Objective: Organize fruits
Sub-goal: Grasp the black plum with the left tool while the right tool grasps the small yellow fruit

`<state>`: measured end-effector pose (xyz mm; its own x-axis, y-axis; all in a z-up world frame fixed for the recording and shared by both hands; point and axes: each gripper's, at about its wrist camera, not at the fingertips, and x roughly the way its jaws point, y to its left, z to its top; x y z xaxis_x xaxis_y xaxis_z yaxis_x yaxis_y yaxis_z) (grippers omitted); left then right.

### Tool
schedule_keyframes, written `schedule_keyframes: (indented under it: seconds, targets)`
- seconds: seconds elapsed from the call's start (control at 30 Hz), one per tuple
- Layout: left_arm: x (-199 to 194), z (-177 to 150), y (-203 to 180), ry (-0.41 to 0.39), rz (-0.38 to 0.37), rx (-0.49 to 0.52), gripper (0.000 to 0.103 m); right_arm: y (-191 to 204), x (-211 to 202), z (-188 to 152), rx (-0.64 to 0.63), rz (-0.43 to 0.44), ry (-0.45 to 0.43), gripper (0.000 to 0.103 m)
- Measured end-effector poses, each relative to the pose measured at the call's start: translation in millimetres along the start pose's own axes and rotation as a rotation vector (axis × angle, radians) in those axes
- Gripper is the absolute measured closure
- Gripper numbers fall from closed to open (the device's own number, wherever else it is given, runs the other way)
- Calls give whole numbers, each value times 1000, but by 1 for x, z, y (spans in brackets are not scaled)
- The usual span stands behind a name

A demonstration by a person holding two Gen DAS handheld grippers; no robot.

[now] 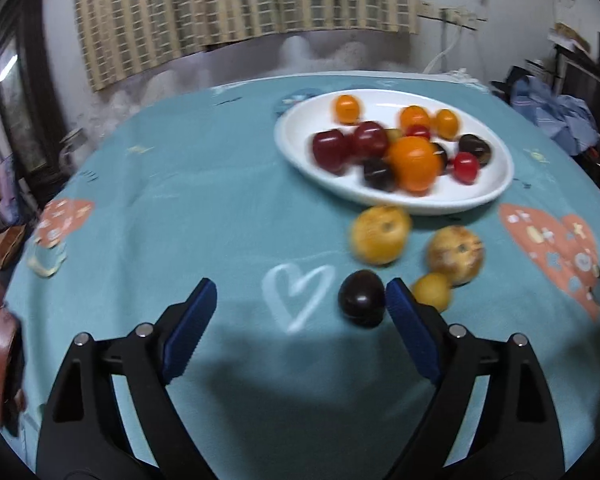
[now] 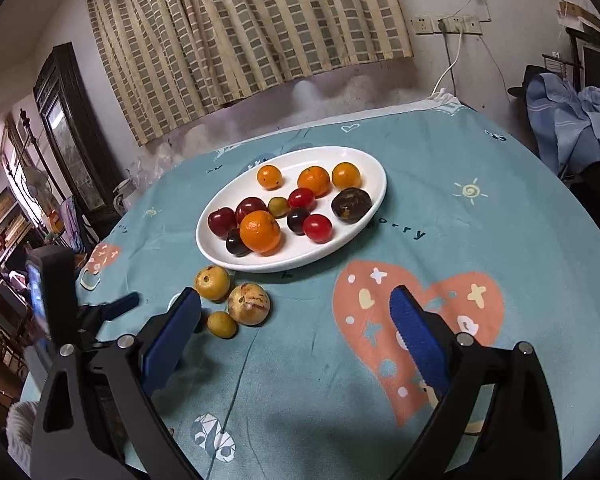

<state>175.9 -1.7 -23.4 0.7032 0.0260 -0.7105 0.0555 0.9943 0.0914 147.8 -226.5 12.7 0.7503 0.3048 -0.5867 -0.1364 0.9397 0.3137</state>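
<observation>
My left tongs (image 1: 300, 300) gape wide, empty, a dark plum (image 1: 361, 298) just inside their right finger; my right tongs (image 2: 296, 308) hang open, empty, above the tabletop (image 2: 480, 216).

Dim indoor light, cool in tone. The left wrist view is motion-blurred: fruit on the white plate (image 1: 496, 196) smears sideways. The right wrist view is sharp. A soft dark shadow falls on the teal tablecloth (image 2: 500, 216) at 6 o'clock in both views. Fisheye curvature bends the curtain (image 2: 240, 32) at 12 o'clock, and black vignetting fills the corners.
</observation>
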Motion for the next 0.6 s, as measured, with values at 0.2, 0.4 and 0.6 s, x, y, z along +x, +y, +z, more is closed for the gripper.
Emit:
schedule_keyframes:
  seconds: [0.2, 0.4, 0.6]
  targets:
    - [-10, -6, 29, -22, -63, -110, 15, 0, -1, 0, 7, 6, 0, 8]
    - [-5, -10, 4, -8, -76, 2, 14, 2, 0, -1, -1, 5, 11, 8]
    - [1, -7, 9, 14, -64, -39, 13, 2, 2, -1, 1, 4, 20, 8]
